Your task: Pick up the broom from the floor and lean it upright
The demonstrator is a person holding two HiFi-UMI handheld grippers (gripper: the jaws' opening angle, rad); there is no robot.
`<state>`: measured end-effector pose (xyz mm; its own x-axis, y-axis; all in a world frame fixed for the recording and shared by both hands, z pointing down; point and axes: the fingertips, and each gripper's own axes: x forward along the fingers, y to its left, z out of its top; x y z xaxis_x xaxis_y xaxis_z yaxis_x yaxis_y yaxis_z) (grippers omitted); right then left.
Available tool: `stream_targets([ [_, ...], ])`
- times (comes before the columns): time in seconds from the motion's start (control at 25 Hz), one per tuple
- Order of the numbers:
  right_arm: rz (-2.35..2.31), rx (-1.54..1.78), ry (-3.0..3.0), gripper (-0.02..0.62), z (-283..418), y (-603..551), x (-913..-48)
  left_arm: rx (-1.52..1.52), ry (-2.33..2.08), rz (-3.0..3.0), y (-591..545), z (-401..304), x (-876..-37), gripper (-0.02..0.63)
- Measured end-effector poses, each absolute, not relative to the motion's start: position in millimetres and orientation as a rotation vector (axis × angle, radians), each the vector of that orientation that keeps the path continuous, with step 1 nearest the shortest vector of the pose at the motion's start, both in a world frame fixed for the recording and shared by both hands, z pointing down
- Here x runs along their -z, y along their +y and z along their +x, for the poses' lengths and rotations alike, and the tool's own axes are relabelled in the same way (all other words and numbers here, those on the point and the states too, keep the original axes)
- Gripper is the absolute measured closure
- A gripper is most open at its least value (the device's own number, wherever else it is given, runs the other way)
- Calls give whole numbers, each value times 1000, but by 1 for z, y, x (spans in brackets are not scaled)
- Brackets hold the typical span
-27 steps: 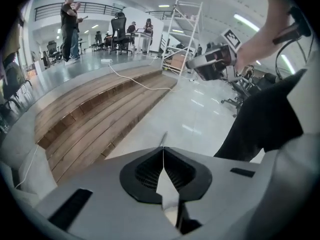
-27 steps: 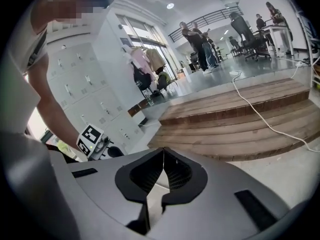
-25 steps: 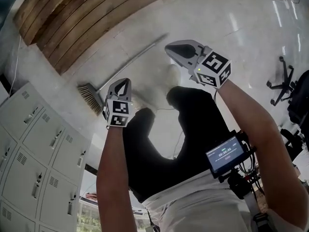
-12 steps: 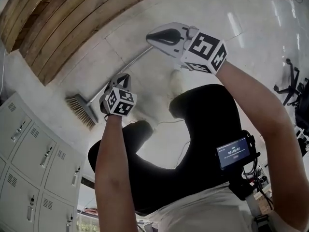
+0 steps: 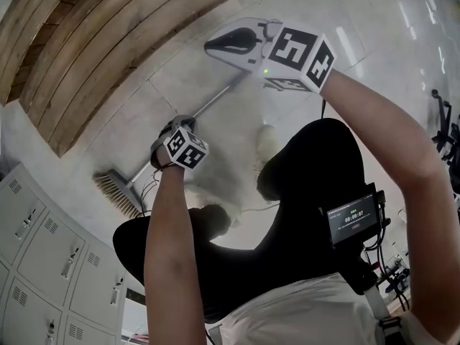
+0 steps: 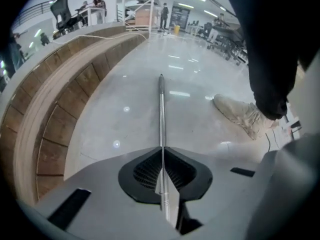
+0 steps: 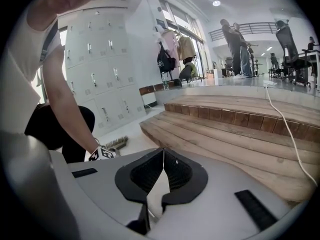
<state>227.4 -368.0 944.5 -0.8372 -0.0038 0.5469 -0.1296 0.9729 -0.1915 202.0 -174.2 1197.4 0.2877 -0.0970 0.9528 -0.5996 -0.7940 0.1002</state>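
My left tool and right tool are pale grey shells with black ribbed pads. Each carries a cube of black-and-white square markers, and a green light glows on the right one. I wear a white top, black trousers and pale beige shoes. At four o'clock, a small screen with black cables sits at my waist.
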Motion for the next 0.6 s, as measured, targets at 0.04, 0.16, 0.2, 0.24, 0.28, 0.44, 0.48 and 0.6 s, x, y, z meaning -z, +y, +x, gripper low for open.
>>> stream_targets([
  [0.04,94,-287,-2547,578,228,-371,-948,-1550,-599,2125,-176,204,-1204,595],
  [0.16,78,-257,-2533,578,231,-378,-961,-1584,-567,2092,-179,213,-1222,520],
  [0.2,72,-252,-2530,578,231,-380,-965,-1584,-554,2077,-178,216,-1226,506],
  [0.24,68,-249,-2529,578,231,-382,-969,-1592,-538,2064,-177,219,-1229,501],
  [0.28,68,-249,-2531,578,231,-384,-973,-1612,-520,2051,-176,220,-1232,494],
  [0.44,93,-266,-2546,578,230,-392,-983,-1716,-482,2003,-172,210,-1247,488],
  [0.48,99,-270,-2549,578,231,-393,-984,-1718,-485,2005,-172,209,-1249,488],
  [0.6,111,-275,-2549,578,236,-394,-986,-1707,-472,2022,-172,208,-1249,493],
])
